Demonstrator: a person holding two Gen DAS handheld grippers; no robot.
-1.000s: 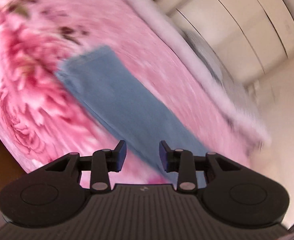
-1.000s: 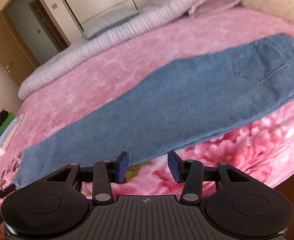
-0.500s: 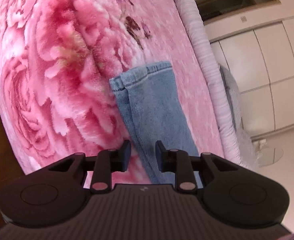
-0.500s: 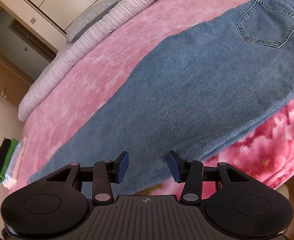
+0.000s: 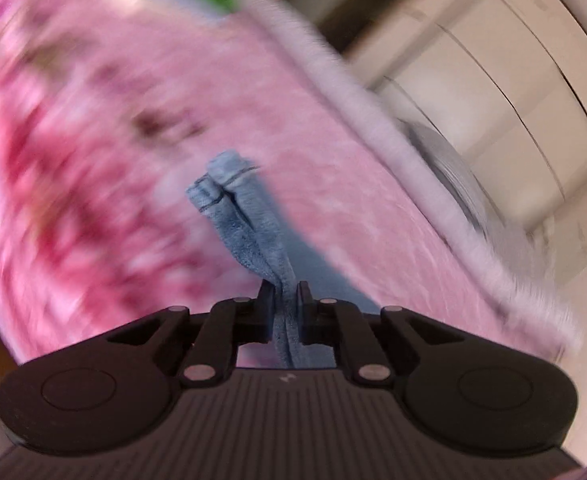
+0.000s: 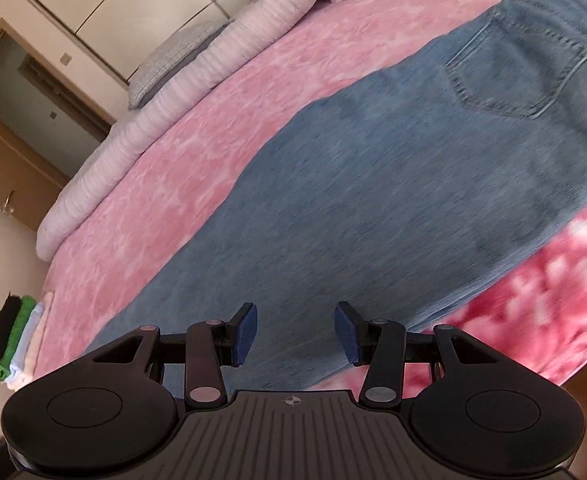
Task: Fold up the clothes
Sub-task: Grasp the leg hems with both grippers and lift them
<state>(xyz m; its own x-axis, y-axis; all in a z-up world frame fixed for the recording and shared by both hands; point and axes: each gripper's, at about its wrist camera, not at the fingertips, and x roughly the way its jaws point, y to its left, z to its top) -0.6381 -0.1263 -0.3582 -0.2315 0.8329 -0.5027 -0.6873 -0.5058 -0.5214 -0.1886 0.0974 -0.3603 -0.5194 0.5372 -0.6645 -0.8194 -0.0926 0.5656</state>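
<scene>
Blue denim jeans [image 6: 393, 208] are laid flat across the fuzzy pink floral blanket [image 6: 197, 184], running from lower left to upper right of my right wrist view, back pocket up top. My left gripper [image 5: 284, 300] is clamped on the bunched leg fabric, hem ends [image 5: 221, 184] sticking out mid-frame; that view's pretty blurry. My right gripper [image 6: 295, 334] hovers low over the leg, pads spread wide, grabbing nothing. Small stack of folded clothes [image 6: 13, 344] sits at far left.
</scene>
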